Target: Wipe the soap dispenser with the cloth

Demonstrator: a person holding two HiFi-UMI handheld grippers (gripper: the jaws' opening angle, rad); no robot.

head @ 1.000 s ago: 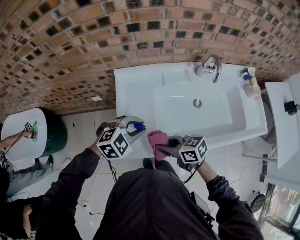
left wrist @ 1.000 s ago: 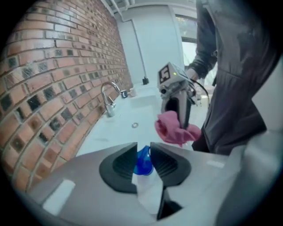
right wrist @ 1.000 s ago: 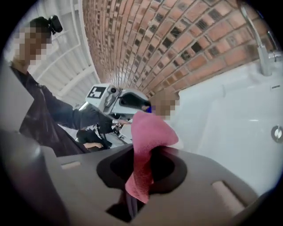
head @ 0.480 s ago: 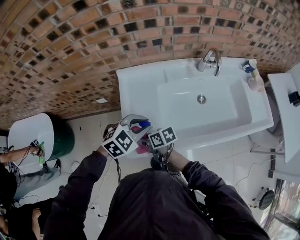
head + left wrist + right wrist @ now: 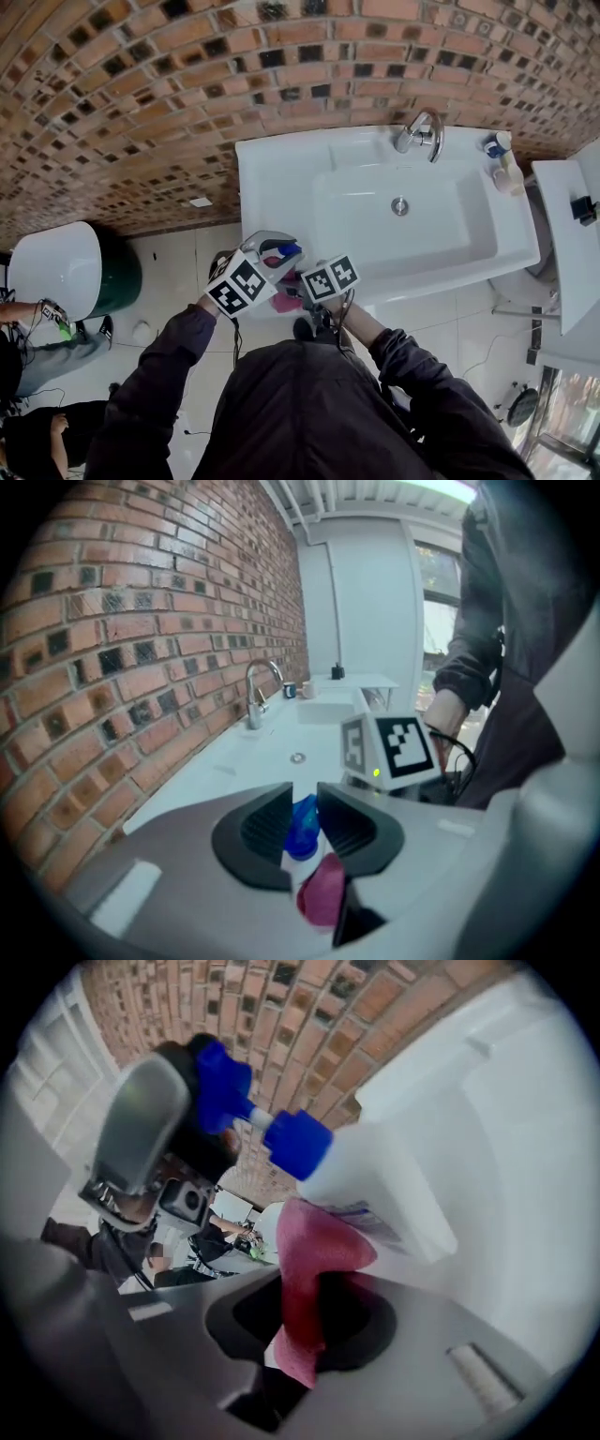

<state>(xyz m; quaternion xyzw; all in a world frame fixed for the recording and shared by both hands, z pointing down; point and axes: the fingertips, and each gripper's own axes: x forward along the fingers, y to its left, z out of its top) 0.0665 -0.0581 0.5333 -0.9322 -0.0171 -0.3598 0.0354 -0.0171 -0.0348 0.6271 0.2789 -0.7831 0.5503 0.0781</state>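
While my left tongs point(image 5: 302, 803), jaws opening, pinched the light, slippery dispenser point(image 5: 375, 1185) by its neck, my right tongs point(image 5: 314, 1321) clamped the soft cloth point(image 5: 314, 1251).

A white sink point(image 5: 277, 173) is sitting against a brick wall point(image 5: 141, 103), its chrome faucet point(image 5: 422, 131) arching toward the drain point(image 5: 400, 205). 2 small containers point(image 5: 507, 171), possibly toiletries, are standing at its right corner. A dark green bin point(image 5: 120, 277) is standing on the tiled floor point(image 5: 178, 251).
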